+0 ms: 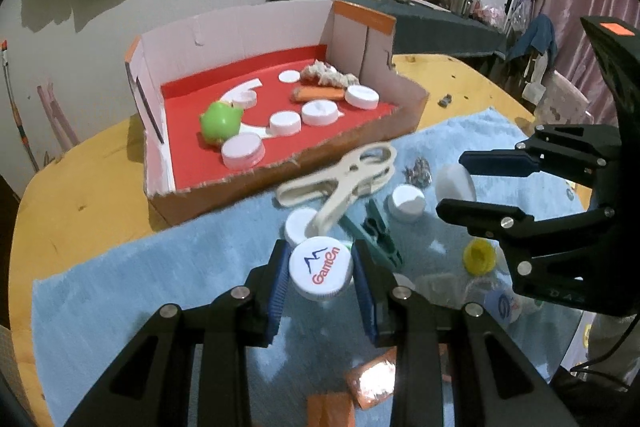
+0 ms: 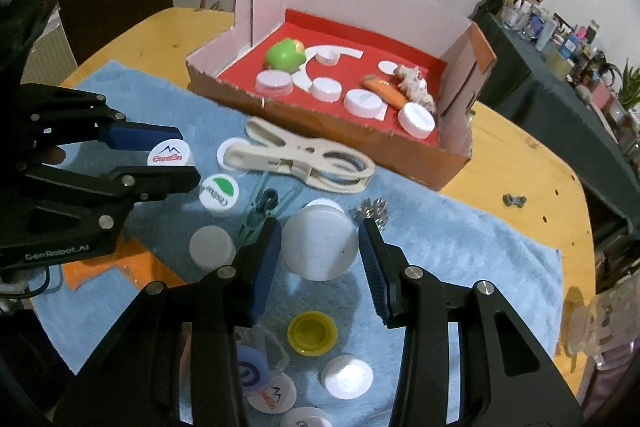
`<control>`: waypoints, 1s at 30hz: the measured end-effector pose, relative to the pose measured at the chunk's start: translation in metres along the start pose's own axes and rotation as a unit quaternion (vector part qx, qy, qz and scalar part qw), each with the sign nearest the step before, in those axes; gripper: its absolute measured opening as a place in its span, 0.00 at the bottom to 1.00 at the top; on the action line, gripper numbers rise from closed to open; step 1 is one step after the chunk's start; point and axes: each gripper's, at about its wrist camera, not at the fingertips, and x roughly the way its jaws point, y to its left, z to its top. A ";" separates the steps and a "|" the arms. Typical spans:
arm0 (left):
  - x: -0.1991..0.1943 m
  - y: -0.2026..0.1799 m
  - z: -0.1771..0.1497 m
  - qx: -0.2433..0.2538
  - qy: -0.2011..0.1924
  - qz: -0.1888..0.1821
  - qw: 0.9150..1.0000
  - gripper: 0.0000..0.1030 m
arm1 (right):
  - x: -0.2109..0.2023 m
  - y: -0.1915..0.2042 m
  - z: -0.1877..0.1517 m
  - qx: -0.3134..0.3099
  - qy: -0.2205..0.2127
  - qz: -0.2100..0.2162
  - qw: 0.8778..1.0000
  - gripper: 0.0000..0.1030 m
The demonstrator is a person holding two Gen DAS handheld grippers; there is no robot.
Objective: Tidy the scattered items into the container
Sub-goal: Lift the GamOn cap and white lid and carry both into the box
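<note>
My left gripper (image 1: 320,273) is shut on a white Ganten cap (image 1: 320,271), held above the blue towel (image 1: 140,275); the same cap shows in the right wrist view (image 2: 168,155). My right gripper (image 2: 319,253) is shut on a plain white lid (image 2: 319,245), also seen in the left wrist view (image 1: 456,183). The cardboard box (image 1: 360,143) with a red floor lies ahead, holding several white caps, a green toy (image 1: 220,123), an orange piece and a shell. A cream clothespin (image 2: 304,163), a green clip (image 2: 260,211) and loose caps lie on the towel.
A yellow cap (image 2: 312,333), a white lid (image 2: 347,375), printed caps (image 2: 219,190) and an orange wrapper (image 1: 372,379) lie on the towel. The wooden table (image 2: 520,155) holds a small metal bit (image 2: 514,201). A cluttered dark shelf (image 1: 400,7) stands behind.
</note>
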 end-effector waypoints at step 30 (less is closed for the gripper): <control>0.035 0.051 0.114 -0.013 -0.007 0.035 0.999 0.32 | 0.039 -0.053 0.109 0.003 0.004 -0.010 1.000 0.38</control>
